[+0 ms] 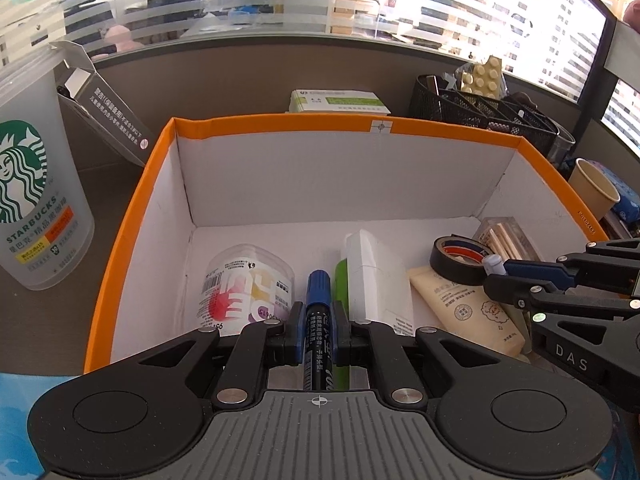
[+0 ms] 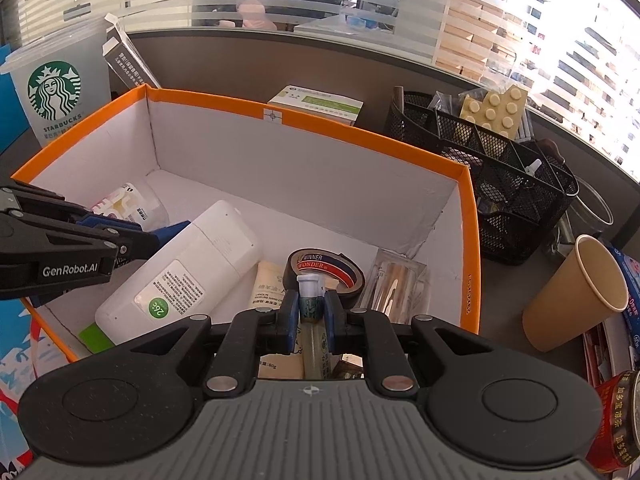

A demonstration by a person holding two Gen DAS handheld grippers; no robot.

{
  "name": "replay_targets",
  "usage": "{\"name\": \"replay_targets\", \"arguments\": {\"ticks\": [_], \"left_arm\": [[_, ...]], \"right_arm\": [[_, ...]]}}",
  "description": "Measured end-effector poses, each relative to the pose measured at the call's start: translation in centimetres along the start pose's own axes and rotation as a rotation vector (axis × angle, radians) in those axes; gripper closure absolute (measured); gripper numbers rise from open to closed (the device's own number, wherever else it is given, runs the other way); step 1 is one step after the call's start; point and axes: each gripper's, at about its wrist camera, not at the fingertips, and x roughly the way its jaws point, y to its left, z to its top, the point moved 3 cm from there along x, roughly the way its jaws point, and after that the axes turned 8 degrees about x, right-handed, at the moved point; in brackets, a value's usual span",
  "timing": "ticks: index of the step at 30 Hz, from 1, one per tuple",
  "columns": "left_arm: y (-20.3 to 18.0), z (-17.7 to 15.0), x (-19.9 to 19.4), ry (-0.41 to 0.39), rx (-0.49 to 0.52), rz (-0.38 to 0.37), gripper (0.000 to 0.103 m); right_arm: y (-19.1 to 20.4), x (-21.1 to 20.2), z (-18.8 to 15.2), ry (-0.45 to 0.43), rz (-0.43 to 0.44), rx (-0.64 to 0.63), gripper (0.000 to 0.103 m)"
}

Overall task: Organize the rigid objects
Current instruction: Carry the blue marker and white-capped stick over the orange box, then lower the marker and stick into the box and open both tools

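A blue-capped marker [image 1: 318, 312] is clamped betw. the narrow jaws of the left gripper [image 1: 318, 322], cap pointing fwd over the orange-rimmed box [image 1: 280, 124]. A small tube w/ white cap [image 2: 310, 300] is pinched betw. the pads of the right gripper [image 2: 310, 310], also above the box. Just ahead of the left gripper, a white remote [image 1: 374, 276] and a round clear container [image 1: 248, 284] are seen on the box floor. Ahead of the right gripper, a black tape roll [image 2: 324, 268], cream tube [image 2: 266, 292] and clear toothpick case [image 2: 394, 280] lie close together. Beyond the box a green-white carton [image 1: 338, 102] is seen; far right, a black mesh organizer [image 2: 500, 184].
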Motion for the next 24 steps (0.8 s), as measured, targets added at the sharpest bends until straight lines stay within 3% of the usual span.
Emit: {"name": "replay_targets", "arguments": {"ticks": [14, 24], "left_arm": [[-0.1, -0.1, -0.1, -0.009, 0.021, 0.023, 0.092], [0.4, 0.0, -1.5, -0.026, 0.005, 0.021, 0.088]], "right_arm": [[0.2, 0.2, -0.1, -0.001, 0.007, 0.014, 0.083], [0.2, -1.2, 0.2, -0.03, 0.017, 0.015, 0.066]]}}
